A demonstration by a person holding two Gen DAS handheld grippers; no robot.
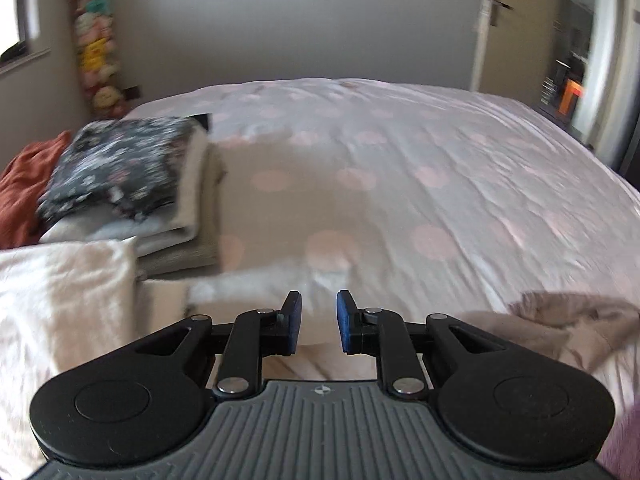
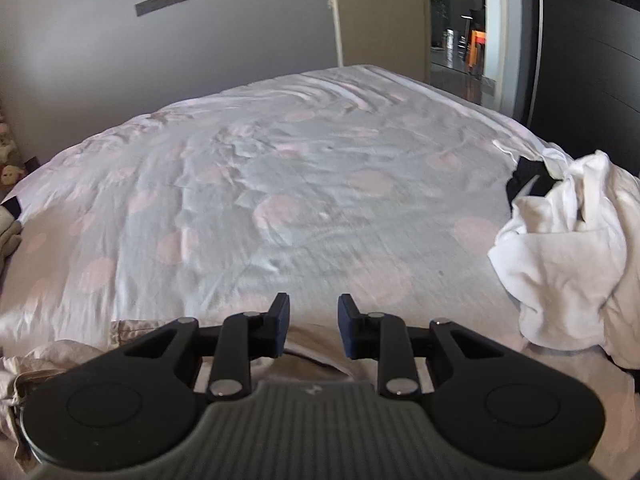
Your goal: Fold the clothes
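My left gripper [image 1: 318, 322] hovers open over the near edge of the bed [image 1: 360, 168], nothing between its blue pads. To its left stands a stack of folded clothes [image 1: 132, 196] topped by a dark floral piece. A cream garment [image 1: 60, 300] lies in front of the stack, and a beige garment [image 1: 568, 328] lies crumpled at the lower right. My right gripper [image 2: 310, 326] is open too, above the same beige garment [image 2: 80, 344], which spreads under and left of it. A heap of white clothes [image 2: 568, 248] with a black piece [image 2: 528, 184] sits at the right.
A rust-orange cloth [image 1: 24, 192] lies at the far left of the bed. The polka-dot bedspread [image 2: 280, 184] spreads wide in the middle. Beyond the bed are a grey wall, a column of soft toys [image 1: 98, 48] and an open door [image 2: 380, 12].
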